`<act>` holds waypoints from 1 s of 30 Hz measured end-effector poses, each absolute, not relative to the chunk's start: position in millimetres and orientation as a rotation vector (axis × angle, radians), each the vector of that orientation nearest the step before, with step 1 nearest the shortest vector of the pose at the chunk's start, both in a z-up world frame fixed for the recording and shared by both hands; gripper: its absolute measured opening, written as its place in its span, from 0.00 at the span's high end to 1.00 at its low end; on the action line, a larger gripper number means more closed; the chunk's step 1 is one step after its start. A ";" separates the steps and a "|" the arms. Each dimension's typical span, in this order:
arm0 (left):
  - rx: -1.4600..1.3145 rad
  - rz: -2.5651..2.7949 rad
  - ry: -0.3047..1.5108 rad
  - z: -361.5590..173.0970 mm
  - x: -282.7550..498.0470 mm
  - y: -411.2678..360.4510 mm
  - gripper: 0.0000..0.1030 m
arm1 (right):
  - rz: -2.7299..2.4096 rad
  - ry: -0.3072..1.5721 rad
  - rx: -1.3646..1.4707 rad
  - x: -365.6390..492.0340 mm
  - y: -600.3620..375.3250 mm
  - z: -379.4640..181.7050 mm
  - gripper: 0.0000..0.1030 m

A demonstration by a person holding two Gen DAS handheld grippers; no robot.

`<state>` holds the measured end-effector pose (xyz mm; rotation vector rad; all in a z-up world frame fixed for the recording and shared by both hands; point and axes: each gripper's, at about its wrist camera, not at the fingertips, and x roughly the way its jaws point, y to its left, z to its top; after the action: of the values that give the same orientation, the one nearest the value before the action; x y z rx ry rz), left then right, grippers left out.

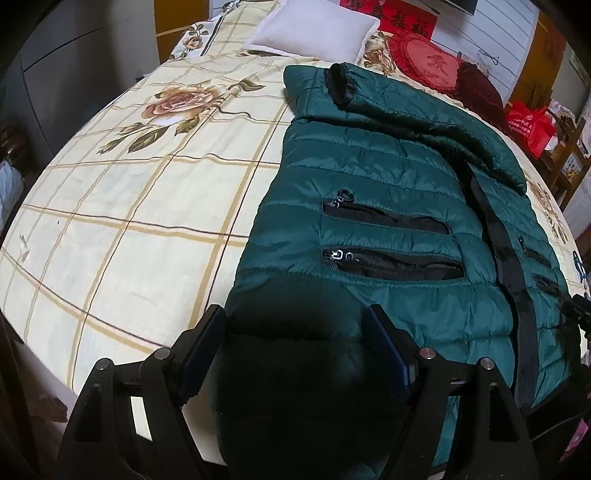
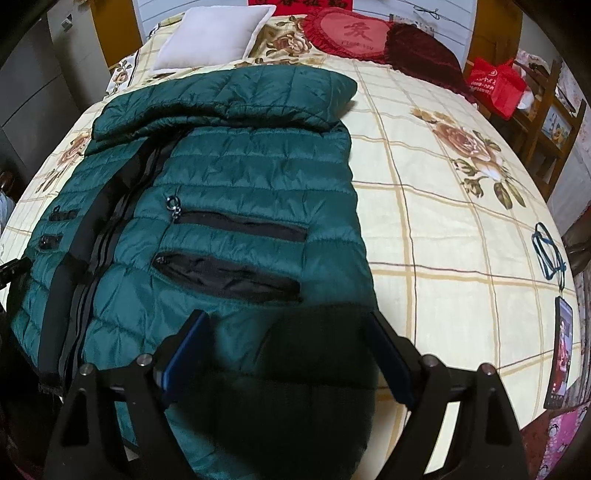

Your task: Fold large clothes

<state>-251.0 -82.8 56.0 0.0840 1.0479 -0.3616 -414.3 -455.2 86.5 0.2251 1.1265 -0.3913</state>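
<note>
A dark green quilted jacket (image 1: 388, 177) (image 2: 240, 166) lies front up on the bed, its black front zip (image 1: 506, 258) (image 2: 99, 240) running along its length. One sleeve (image 1: 424, 110) (image 2: 240, 96) is folded across the chest, and its black cuff (image 1: 340, 85) shows in the left wrist view. Two black zip pockets (image 1: 388, 218) (image 2: 240, 225) sit on each front panel. My left gripper (image 1: 295, 332) hovers open over the hem's left corner. My right gripper (image 2: 288, 332) stands open over the hem's right corner. The shadowed hem lies between both pairs of fingers.
The bed sheet (image 1: 129, 221) (image 2: 443, 240) is cream with checks and roses. At the head lie a white pillow (image 1: 314, 33) (image 2: 214, 37), a red heart cushion (image 1: 424, 59) (image 2: 351, 31) and a dark red cushion (image 2: 424, 55). A phone (image 2: 561, 350) and blue cord (image 2: 546, 254) rest near the right edge.
</note>
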 end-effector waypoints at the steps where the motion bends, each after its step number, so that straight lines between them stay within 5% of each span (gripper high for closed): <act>1: 0.084 -0.363 1.049 55.9 -251.8 -82.3 0.41 | -0.391 1.126 0.226 -415.1 -454.7 86.7 0.14; 30: -0.052 -0.490 1.229 36.9 -273.5 -45.1 0.41 | -0.281 1.231 0.363 -458.9 -462.8 72.7 0.12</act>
<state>-273.5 -45.1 36.9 -0.0517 1.2294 -0.4900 -458.9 -462.8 72.7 0.3627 1.2313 -0.2813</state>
